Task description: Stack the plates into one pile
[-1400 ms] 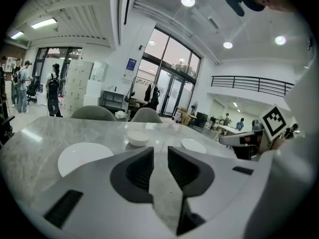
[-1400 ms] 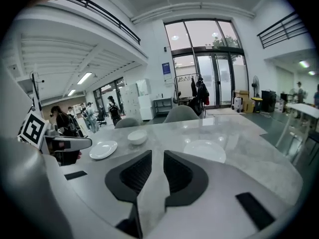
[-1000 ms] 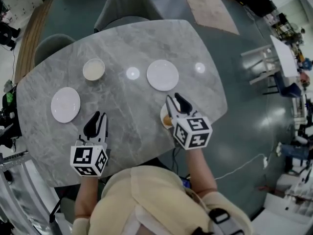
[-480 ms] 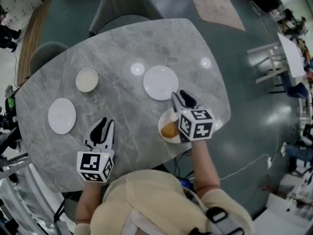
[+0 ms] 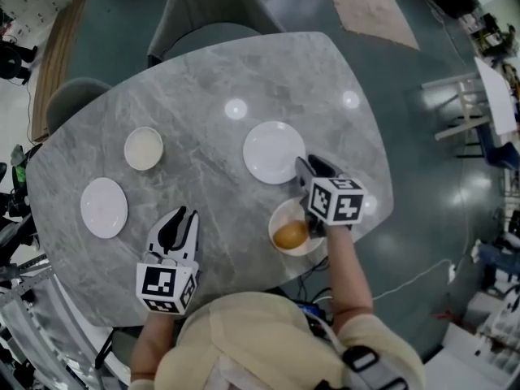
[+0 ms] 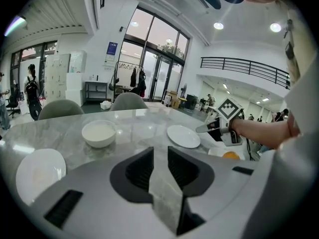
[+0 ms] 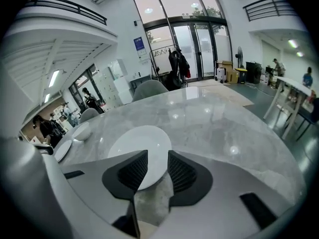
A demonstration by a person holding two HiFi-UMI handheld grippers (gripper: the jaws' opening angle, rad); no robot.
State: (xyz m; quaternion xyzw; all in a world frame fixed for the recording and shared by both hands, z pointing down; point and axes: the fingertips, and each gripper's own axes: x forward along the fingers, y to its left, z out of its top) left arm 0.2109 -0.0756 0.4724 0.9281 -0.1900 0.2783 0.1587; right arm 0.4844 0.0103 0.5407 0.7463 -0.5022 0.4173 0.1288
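Note:
A white plate (image 5: 275, 152) lies mid-table, and a second white plate (image 5: 104, 207) lies at the left. My right gripper (image 5: 313, 169) is open at the middle plate's near right rim. In the right gripper view that plate (image 7: 142, 151) shows just beyond the right gripper (image 7: 157, 159), its rim seen through the gap, and nothing is gripped. My left gripper (image 5: 179, 222) hovers over bare table between the two plates. In its own view the left gripper (image 6: 160, 151) is open and empty, with the left plate (image 6: 37, 171) and the middle plate (image 6: 183, 136) ahead of it.
A small white bowl (image 5: 144, 148) sits at the back left. A bowl holding an orange thing (image 5: 292, 234) sits by the near table edge, under my right wrist. Grey chairs (image 5: 213, 10) stand at the far side. The marble table (image 5: 211, 80) ends close behind both grippers.
My right gripper has moved down and forward off the bowl with the orange thing, toward the middle plate's rim. My left gripper has shifted a little to the right over the table.

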